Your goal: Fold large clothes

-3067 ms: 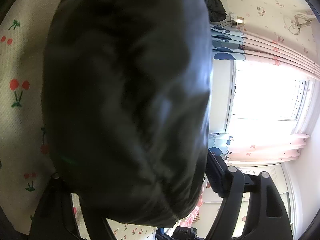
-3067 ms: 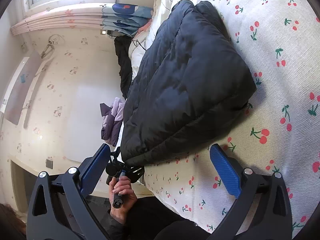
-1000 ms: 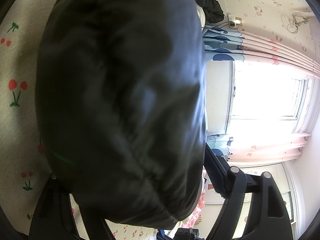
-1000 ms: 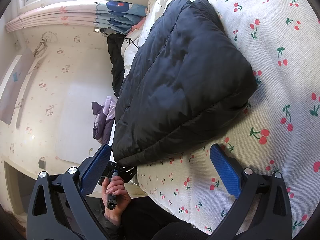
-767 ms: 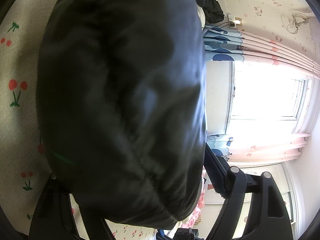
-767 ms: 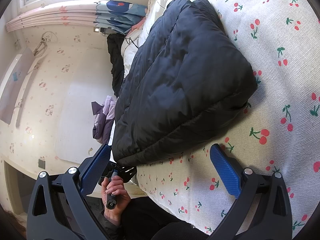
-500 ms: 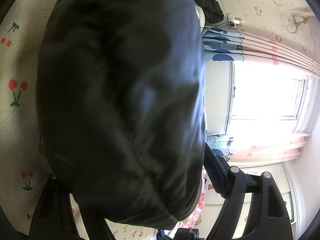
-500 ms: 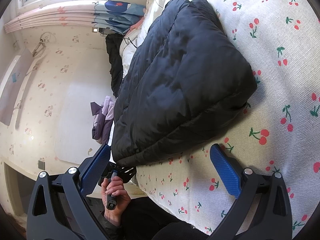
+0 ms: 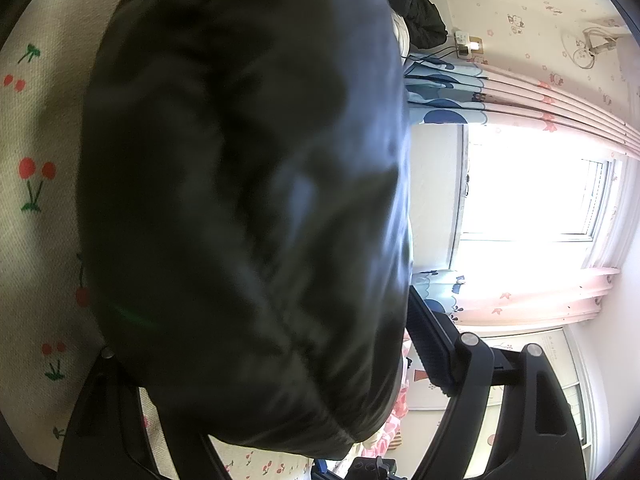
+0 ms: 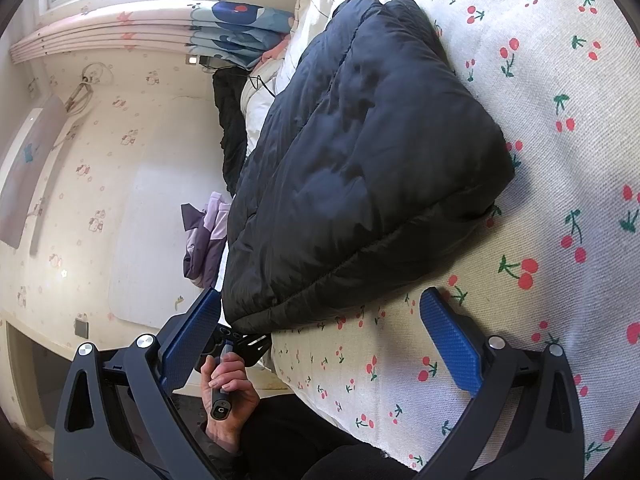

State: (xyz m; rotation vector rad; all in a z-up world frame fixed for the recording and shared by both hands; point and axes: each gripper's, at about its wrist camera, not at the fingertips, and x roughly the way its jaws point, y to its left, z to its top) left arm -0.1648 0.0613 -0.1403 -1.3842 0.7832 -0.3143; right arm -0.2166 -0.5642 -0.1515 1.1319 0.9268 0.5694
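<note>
Two grippers are in view, one per wrist camera. The right gripper (image 10: 320, 332) stands spread wide, its blue pads clear of everything: one pad hangs off the bed's edge beside the jacket's near corner, the other hovers over the cherry-print bedsheet (image 10: 560, 80); nothing is between them but the sheet and that corner. The black puffer jacket (image 10: 360, 168) lies folded into a thick bundle on the bed, near its edge. The left gripper (image 9: 256, 360) is spread wide around the near end of that jacket (image 9: 240, 200); the padded bulk fills the gap, and whether the pads actually press it cannot be told, since the left finger is largely buried behind the fabric and only the right finger (image 9: 432, 344) shows clearly. The jacket blocks most of the left wrist view. In the right wrist view a hand (image 10: 228, 392) grips the left gripper's handle below the bed edge. The window (image 9: 528, 184) is overexposed.
</note>
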